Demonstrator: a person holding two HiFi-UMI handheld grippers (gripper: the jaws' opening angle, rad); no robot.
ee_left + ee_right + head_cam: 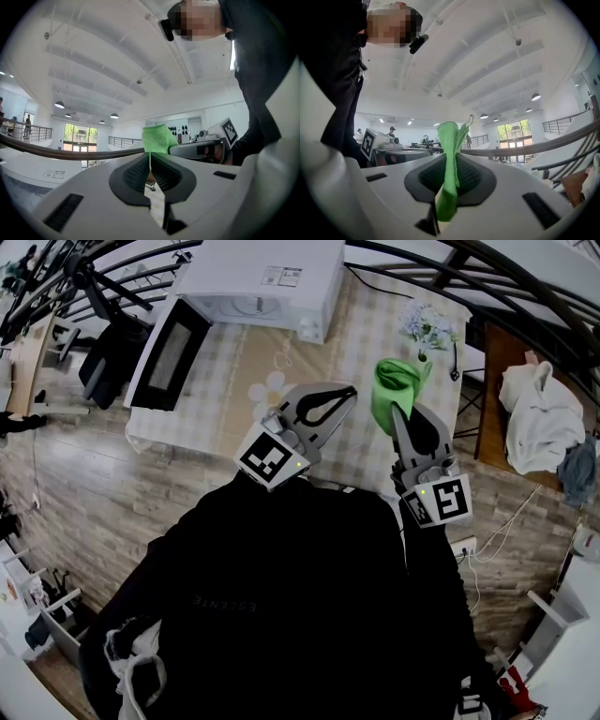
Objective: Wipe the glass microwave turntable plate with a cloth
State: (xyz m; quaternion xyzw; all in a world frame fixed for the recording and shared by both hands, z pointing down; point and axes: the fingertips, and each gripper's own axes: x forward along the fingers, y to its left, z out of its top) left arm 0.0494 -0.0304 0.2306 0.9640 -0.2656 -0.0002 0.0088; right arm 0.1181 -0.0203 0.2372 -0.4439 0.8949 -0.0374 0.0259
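A person in a dark top (281, 615) stands at a checked tabletop (239, 367), a claw in each hand, facing a white microwave (262, 277) whose door (169, 357) hangs open to its left. The right claw (451, 157) is clamped on a green cloth (451, 136), which stands up in a fold between the ribbed pads and trails out below them; seen from the head camera, it is held above the tabletop, on the person's side of the microwave and off toward its right corner. The left claw (150, 164) is closed with its pads together and nothing between them, raised just in front of the microwave, beside the cloth but apart from it. A small bunch of pale flowers (427, 326) sits to the right of the microwave. Farther right, past the tabletop's edge, lies a heap of white fabric (539, 413). The glass turntable plate cannot be picked out in any view.
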